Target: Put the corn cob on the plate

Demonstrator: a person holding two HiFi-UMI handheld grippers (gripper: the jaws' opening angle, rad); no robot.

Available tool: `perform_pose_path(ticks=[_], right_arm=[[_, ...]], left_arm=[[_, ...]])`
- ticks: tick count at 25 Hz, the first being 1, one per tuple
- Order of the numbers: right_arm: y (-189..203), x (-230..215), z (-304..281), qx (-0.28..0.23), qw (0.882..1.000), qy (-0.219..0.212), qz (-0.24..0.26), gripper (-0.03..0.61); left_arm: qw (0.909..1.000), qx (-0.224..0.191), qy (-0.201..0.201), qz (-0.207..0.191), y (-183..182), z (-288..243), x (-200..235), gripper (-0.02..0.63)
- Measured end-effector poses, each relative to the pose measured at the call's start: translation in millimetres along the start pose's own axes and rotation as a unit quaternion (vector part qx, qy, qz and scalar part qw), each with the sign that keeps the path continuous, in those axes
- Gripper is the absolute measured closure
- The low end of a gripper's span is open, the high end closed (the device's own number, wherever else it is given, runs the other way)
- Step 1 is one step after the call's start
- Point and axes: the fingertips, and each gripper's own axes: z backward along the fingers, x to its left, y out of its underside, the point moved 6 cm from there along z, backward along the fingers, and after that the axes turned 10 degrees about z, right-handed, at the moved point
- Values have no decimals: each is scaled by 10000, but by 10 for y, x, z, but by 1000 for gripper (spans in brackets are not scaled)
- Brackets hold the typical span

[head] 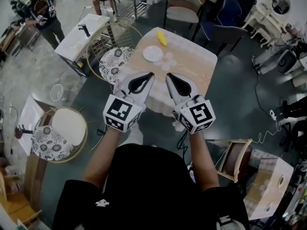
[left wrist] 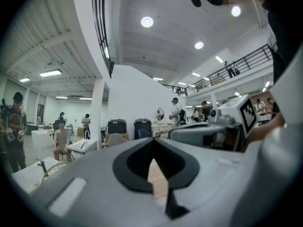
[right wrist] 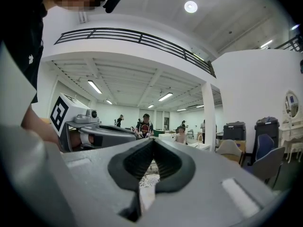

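Note:
A yellow corn cob (head: pixel 162 38) lies at the far end of a light wooden table (head: pixel 196 61). Just nearer than it sits a white plate (head: pixel 152 53), empty. My left gripper (head: pixel 150 74) and right gripper (head: pixel 168 75) are held side by side above the table's near end, well short of plate and cob. Both are shut with nothing between the jaws. In the left gripper view its tips (left wrist: pixel 152 139) meet, and the right gripper (left wrist: pixel 208 131) shows beside it. In the right gripper view the jaws (right wrist: pixel 154 141) are closed too. Corn and plate are hidden in both gripper views.
Pale round marks (head: pixel 168 61) dot the table beside the plate. A round patterned stool (head: pixel 115 61) in a wire frame stands left of the table, chairs (head: pixel 182 6) behind it, a white desk (head: pixel 81 32) at far left. Other people stand around the room.

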Motion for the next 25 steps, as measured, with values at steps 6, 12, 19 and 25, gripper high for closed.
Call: perform_pose_path(ticks=[6, 12, 19, 25], right_arm=[[78, -119, -256, 69, 10000, 10, -64, 577], [153, -269, -534, 145, 9998, 76, -102, 577], [191, -410, -868, 221, 9997, 113, -67, 577], [239, -528, -1159, 287, 9993, 210, -111, 577]], left_arm=[[10000, 55, 31, 54, 20, -157, 270, 611], [9998, 163, 80, -53, 27, -347, 547, 611], [9994, 277, 68, -218, 4, -505, 907, 611], [9992, 330, 135, -187, -10, -629, 1213, 611]])
